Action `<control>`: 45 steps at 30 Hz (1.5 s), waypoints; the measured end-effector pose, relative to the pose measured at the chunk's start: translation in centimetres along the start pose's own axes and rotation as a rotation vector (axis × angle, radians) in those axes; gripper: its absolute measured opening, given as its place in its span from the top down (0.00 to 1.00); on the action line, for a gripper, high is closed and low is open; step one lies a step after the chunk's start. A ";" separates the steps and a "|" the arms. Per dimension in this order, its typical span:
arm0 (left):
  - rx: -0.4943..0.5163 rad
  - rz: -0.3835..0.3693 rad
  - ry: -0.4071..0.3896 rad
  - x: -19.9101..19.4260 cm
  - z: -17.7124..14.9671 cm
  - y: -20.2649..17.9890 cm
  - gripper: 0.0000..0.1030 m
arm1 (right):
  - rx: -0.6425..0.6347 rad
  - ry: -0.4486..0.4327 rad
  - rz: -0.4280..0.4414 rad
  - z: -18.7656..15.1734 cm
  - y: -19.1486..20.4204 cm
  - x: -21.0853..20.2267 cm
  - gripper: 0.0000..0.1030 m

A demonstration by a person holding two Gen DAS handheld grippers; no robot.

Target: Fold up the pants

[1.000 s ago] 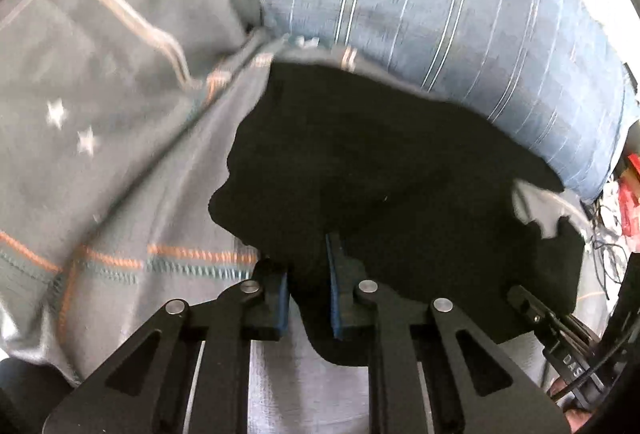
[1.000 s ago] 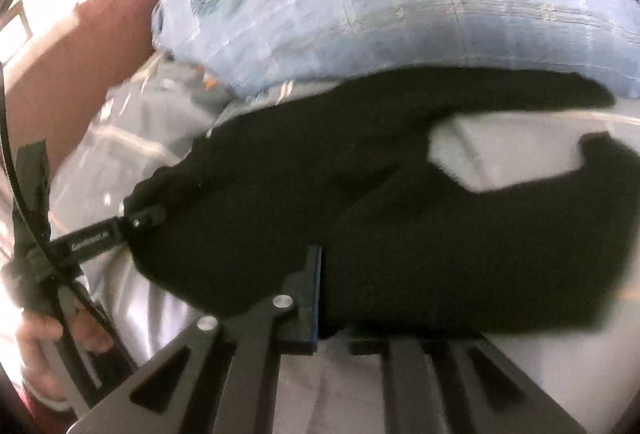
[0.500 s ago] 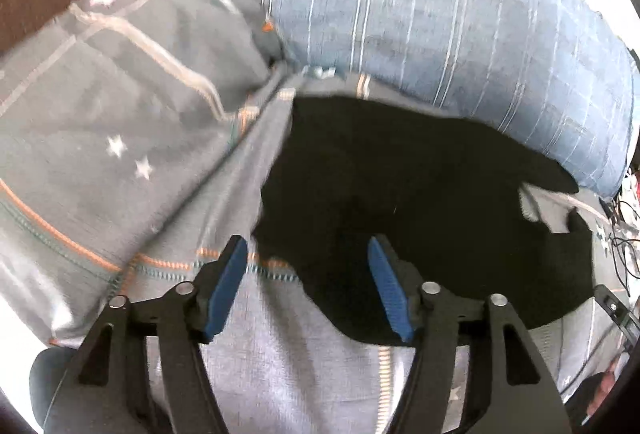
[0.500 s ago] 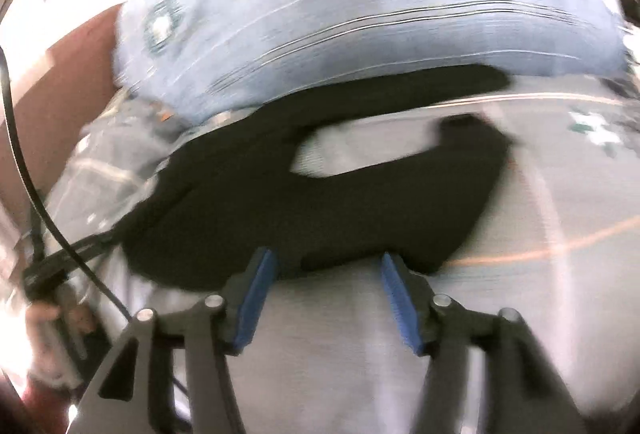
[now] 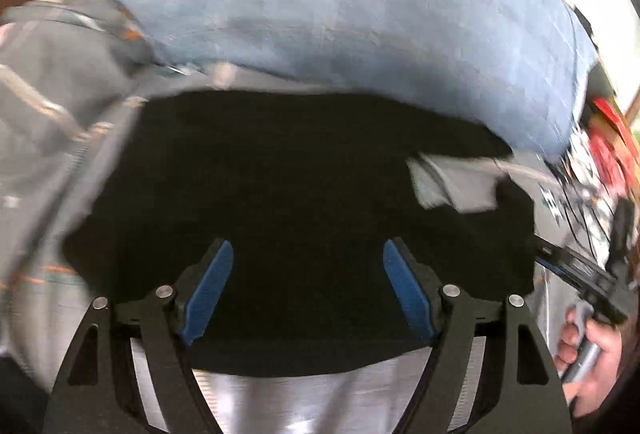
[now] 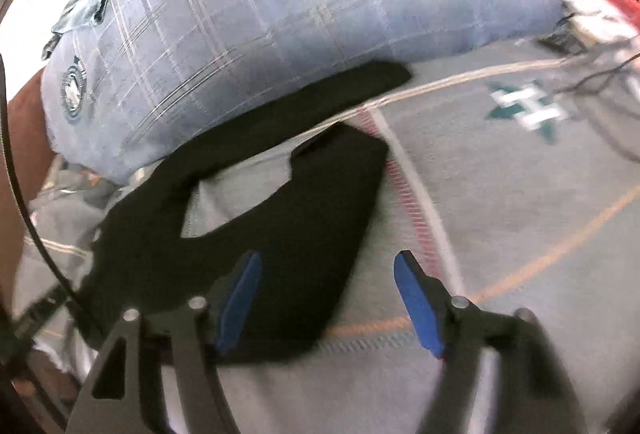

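Pants [image 6: 248,234], black, lie flat on the grey bedspread [image 6: 520,193], legs forking rightward; left gripper [image 5: 306,290] and right gripper [image 6: 328,298] have just been opening, empty.

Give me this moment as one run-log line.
left claw: open, just released | right claw: open, just released | black pants: flat on grey bedspread

This looks like a bedroom in a home. A bed covered by a grey bedspread [image 6: 500,201] with orange stripes and small patterns fills both views, and a large blue checked pillow [image 6: 280,25] lies along its far side. Loose cables [image 6: 600,81] and blurred red clutter sit beyond the bed's edge.
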State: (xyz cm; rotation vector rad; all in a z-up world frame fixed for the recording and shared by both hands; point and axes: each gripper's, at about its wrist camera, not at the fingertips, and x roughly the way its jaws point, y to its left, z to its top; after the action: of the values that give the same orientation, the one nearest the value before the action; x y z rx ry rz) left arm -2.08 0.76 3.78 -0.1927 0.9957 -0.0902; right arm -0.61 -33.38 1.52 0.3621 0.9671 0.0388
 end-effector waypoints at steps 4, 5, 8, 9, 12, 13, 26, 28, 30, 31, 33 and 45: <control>0.056 -0.007 0.009 1.0 -0.1 -2.1 0.24 | -0.028 -0.032 0.038 0.7 1.7 -0.8 0.67; 0.054 -0.007 0.006 1.2 0.1 -2.2 0.24 | -0.058 -0.055 0.067 1.0 2.8 -1.2 0.66; 0.031 -0.009 0.012 1.7 0.4 -2.1 0.24 | -0.096 -0.037 0.142 2.1 5.4 0.5 0.57; 0.024 -0.008 0.011 1.8 0.5 -2.0 0.24 | -0.093 -0.025 0.162 2.4 6.1 1.3 0.57; 0.020 0.007 0.019 2.3 0.4 -1.9 0.24 | -0.058 0.044 0.296 2.8 8.0 4.3 0.59; 0.022 0.010 0.026 2.5 0.3 -1.9 0.24 | -0.036 0.072 0.314 2.8 8.3 5.2 0.59; 0.037 0.024 0.043 4.0 0.2 -2.2 0.24 | 0.088 -0.042 0.096 5.6 1.3 3.8 0.30; 0.048 0.029 0.039 4.1 0.1 -2.4 0.24 | 0.070 -0.034 0.090 5.8 1.4 5.2 0.30; 0.053 0.035 0.039 4.1 0.1 -2.4 0.24 | 0.008 -0.062 0.070 6.0 2.3 5.6 0.46; 0.052 0.034 0.041 4.0 0.1 -2.4 0.24 | -0.018 -0.024 0.076 6.1 2.8 6.1 0.96; 0.043 0.026 0.040 3.8 0.1 -2.2 0.24 | -0.014 -0.042 0.105 6.0 2.9 5.1 0.96; -0.010 0.099 -0.018 -0.8 -2.1 3.1 0.24 | -0.033 -0.018 -0.145 2.3 -5.5 -7.9 0.96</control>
State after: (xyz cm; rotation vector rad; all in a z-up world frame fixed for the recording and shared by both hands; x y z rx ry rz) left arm -4.28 3.68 2.68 -0.1529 0.9860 0.0069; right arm -3.94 -40.66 7.23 0.2606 0.9720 -0.0802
